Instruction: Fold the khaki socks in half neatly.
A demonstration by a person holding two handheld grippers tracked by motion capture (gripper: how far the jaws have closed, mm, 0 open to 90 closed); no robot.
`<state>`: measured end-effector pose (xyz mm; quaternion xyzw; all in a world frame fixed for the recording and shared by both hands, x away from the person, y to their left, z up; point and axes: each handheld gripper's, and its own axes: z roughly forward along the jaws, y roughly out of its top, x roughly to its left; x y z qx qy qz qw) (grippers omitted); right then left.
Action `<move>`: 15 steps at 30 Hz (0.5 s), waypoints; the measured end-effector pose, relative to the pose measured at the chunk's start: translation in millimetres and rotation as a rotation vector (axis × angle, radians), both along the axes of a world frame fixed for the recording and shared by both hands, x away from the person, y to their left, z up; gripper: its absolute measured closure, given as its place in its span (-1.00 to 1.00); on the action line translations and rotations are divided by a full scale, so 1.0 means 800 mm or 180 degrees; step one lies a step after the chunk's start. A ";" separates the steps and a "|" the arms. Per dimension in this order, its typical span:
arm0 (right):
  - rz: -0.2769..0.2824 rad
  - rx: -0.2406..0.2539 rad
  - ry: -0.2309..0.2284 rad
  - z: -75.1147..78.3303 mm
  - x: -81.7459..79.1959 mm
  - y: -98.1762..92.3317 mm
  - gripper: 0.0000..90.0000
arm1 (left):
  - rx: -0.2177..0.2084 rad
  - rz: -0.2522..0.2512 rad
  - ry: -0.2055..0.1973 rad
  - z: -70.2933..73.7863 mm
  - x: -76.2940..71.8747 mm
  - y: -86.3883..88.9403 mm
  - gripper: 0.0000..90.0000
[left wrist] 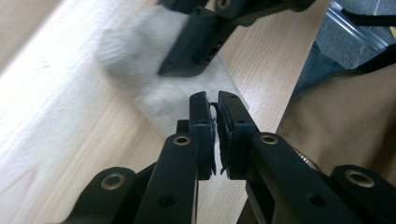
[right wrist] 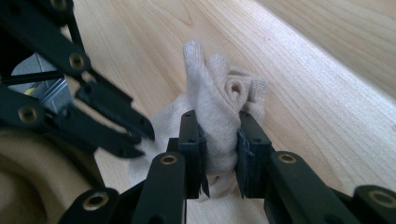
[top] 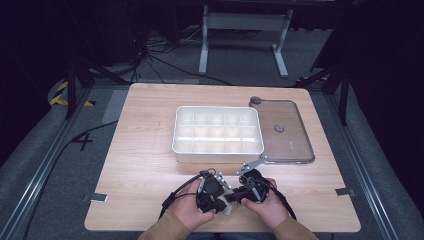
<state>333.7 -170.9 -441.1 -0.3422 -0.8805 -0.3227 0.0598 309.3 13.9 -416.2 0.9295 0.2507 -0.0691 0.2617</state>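
Note:
A rolled beige cloth (right wrist: 219,93) stands between the pads of my right gripper (right wrist: 217,122), which is shut on it from both sides. Its loose end spreads on the wooden table (top: 145,165) toward my left gripper (right wrist: 135,135). In the left gripper view the cloth (left wrist: 140,60) lies just beyond my left gripper (left wrist: 215,100), whose jaws stand a narrow gap apart with a thin pale edge showing between them. The right gripper's jaw (left wrist: 191,46) crosses the cloth there. From above, both hands hold the grippers tip to tip over the cloth (top: 228,207) near the table's front edge.
A white box (top: 218,154) with several compartments sits mid-table, behind the hands. Its clear lid (top: 287,145) with a small knob lies flat to the box's right. A tan sleeve (left wrist: 345,121) is close beside the left gripper.

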 end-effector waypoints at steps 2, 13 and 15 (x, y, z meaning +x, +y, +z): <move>0.0014 -0.0002 -0.0034 0.005 -0.002 0.000 0.67 | -0.0051 0.0040 -0.0045 0.006 0.002 0.006 0.87; -0.0024 0.0123 -0.0166 0.029 -0.005 -0.014 0.67 | -0.0123 0.0164 -0.0092 0.029 0.008 0.030 0.86; -0.0040 0.0145 -0.0205 0.033 -0.005 -0.017 0.67 | -0.0126 0.0183 -0.0101 0.030 0.009 0.032 0.86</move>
